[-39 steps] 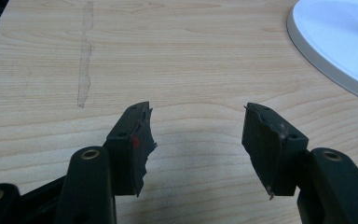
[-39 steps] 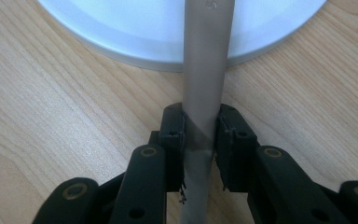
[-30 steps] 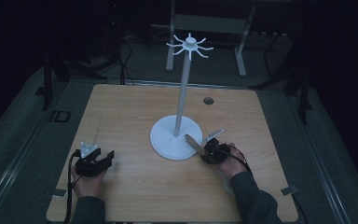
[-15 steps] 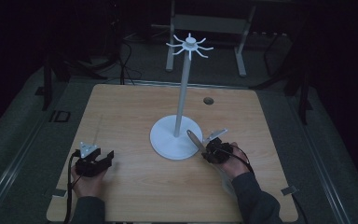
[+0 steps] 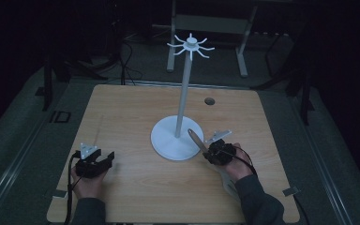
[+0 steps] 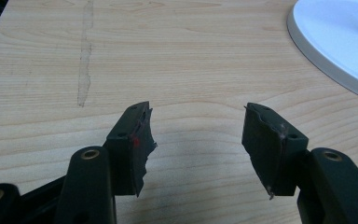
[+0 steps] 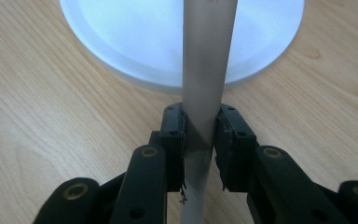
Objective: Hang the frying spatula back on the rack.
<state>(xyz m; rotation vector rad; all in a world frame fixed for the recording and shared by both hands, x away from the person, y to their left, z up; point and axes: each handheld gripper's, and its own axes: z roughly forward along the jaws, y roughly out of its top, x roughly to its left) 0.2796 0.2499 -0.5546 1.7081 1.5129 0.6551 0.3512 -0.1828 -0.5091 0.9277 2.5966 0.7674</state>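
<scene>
- Broadly, we see a pale wooden surface with rounded corners, set in a dark room; a small dark round hole sits near its far edge.
- We see a white stand near the middle of the surface: a round flat base, a tall thin pole, and a crown of short curved hooks at the top.
- At the right, a person's hand in a dark sleeve holds the right gripper just beside the stand's base. In the right gripper view its jaws are clamped on a flat, pale grey-beige stick, which runs up between them and crosses in front of the white base. In the high view the stick tilts up and leftwards over the edge of the base.
- At the left, another hand holds the left gripper low over the near left part of the surface, well apart from the stand. In the left gripper view its jaws stand wide apart with only bare wood between them, and the rim of the white base shows at the upper right.
- We note a faint pale streak along the wood grain ahead of the left gripper.
</scene>
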